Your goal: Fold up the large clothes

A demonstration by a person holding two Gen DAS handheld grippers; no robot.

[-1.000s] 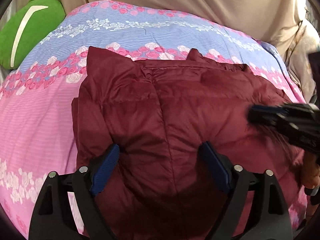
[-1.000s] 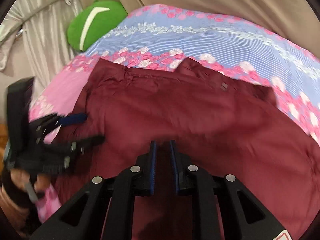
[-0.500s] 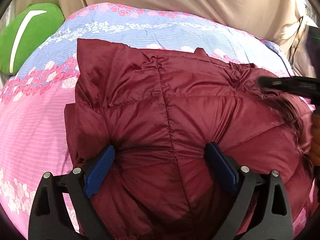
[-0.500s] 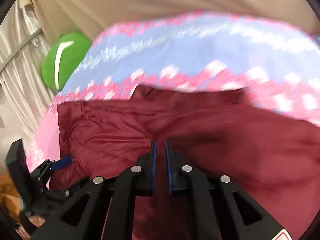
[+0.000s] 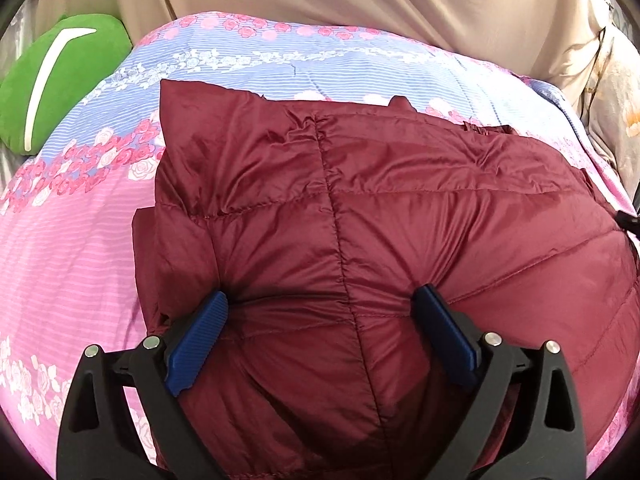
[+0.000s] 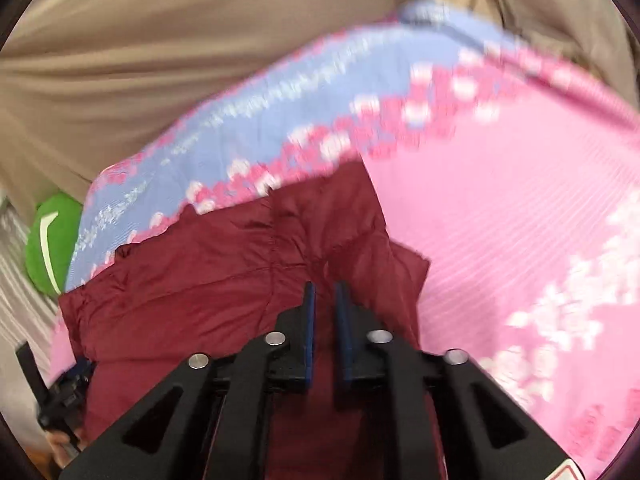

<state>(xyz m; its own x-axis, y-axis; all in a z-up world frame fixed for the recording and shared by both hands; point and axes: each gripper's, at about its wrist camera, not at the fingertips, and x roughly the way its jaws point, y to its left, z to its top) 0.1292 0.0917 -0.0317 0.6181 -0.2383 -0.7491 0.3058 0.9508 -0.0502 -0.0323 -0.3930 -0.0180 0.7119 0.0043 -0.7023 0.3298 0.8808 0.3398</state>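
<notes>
Left wrist view: the dark red quilted puffer jacket (image 5: pixel 360 240) fills the middle and lower part of the frame, lying folded on the pink and blue flower-patterned bedsheet (image 5: pixel 72 240). The left gripper (image 5: pixel 320 320) sits at the bottom centre with its blue-padded fingers (image 5: pixel 196 336) spread wide apart, pressed against the jacket's puffy fabric without pinching it. A green cushion with a white stripe (image 5: pixel 60 76) lies at the upper left, and a beige draped cloth (image 5: pixel 360 4) runs across the top.

Right wrist view: the picture is blurred. The right gripper (image 6: pixel 325 320) is at the bottom centre, its blue pads nearly together with only a thin slot between them; jacket cloth (image 6: pixel 208 280) lies right at the tips, but I cannot tell whether any fabric is pinched. The jacket covers the lower left, with the bedsheet (image 6: pixel 520 220) to the right and above. The left gripper (image 6: pixel 72 380) shows small at the lower left edge beside the jacket; the cushion (image 6: pixel 48 248) is at the left edge.
</notes>
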